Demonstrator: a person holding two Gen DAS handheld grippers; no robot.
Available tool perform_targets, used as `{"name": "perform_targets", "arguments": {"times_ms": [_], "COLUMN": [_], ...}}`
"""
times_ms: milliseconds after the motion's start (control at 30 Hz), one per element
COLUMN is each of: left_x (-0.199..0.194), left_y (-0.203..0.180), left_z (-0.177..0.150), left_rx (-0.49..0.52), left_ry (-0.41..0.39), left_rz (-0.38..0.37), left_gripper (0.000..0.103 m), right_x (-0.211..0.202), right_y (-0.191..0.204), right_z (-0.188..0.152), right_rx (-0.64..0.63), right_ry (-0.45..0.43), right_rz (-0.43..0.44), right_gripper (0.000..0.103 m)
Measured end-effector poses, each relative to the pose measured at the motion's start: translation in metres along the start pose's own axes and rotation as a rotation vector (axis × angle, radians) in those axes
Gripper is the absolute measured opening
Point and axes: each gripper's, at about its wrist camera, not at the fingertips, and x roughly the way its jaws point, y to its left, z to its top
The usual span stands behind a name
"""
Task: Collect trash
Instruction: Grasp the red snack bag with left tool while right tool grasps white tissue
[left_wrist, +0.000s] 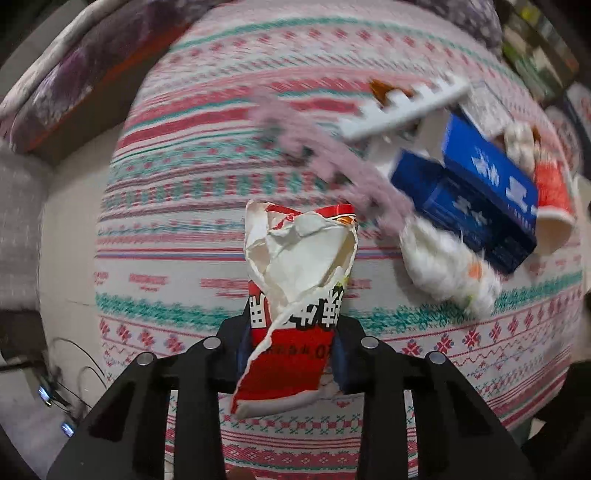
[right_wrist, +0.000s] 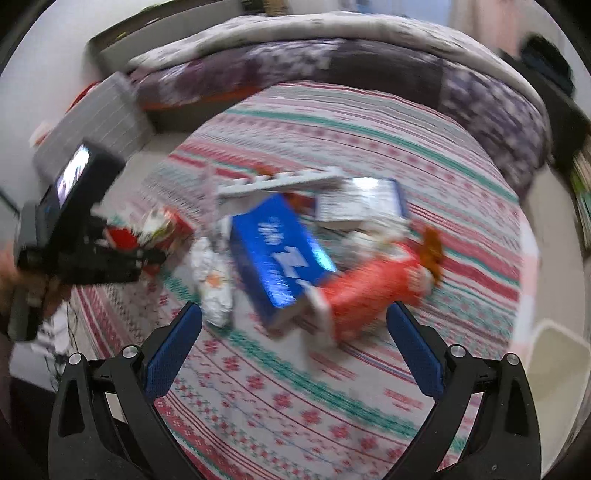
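My left gripper (left_wrist: 293, 332) is shut on a torn red and white paper wrapper (left_wrist: 295, 280) and holds it above the patterned cloth; it also shows in the right wrist view (right_wrist: 155, 229), held at the left. My right gripper (right_wrist: 295, 325) is open and empty, just in front of the trash pile. The pile holds a blue box (right_wrist: 280, 251), a red paper cup (right_wrist: 365, 288) lying on its side, a crumpled white wrapper (right_wrist: 214, 280) and a white comb-like strip (right_wrist: 280, 182). The left wrist view shows the same blue box (left_wrist: 476, 192), cup (left_wrist: 552, 199) and white wrapper (left_wrist: 443, 266) at the right.
The round table carries a red, green and white patterned cloth (right_wrist: 280, 398). A purple floral sofa (right_wrist: 332, 62) curves behind it. A grey ribbed bin (right_wrist: 96, 122) stands at the left. A white container (right_wrist: 557, 358) sits at the right. Cables (left_wrist: 66, 384) lie on the floor.
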Motion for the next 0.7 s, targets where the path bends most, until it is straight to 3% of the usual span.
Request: {"name": "perform_targets", "arguments": {"times_ms": [233,400,500,600,700], "left_x": [-0.045,-0.075,-0.087,-0.085,-0.083], "left_y": [0.043,0.035,0.031,0.037,0.044], "left_z": [-0.009,-0.017,-0.026,-0.028,-0.03], "left_rx": [-0.175,-0.203,-0.194,-0.215,-0.254], "left_ry": [-0.164,-0.239,-0.263,-0.267,-0.27], "left_rz": [-0.024,-0.025,-0.028,-0.02,-0.024], "left_gripper": [0.032,0.032,0.033,0.033,0.033], "right_x": [0.036,0.067,0.08,0.09,0.085], "right_y": [0.058,0.08,0.084,0.084,0.074], "right_z": [0.005,0.008,0.01,0.009,0.013], "right_rx": [-0.151,-0.205,-0.203,-0.194,-0.11], "right_ry": [0.024,0.068,0.097,0.107,0.09], "right_rz": [0.021,0.001,0.008,-0.03,0.035], "right_gripper": [0.084,0.075,0.063,0.037,0.035]}}
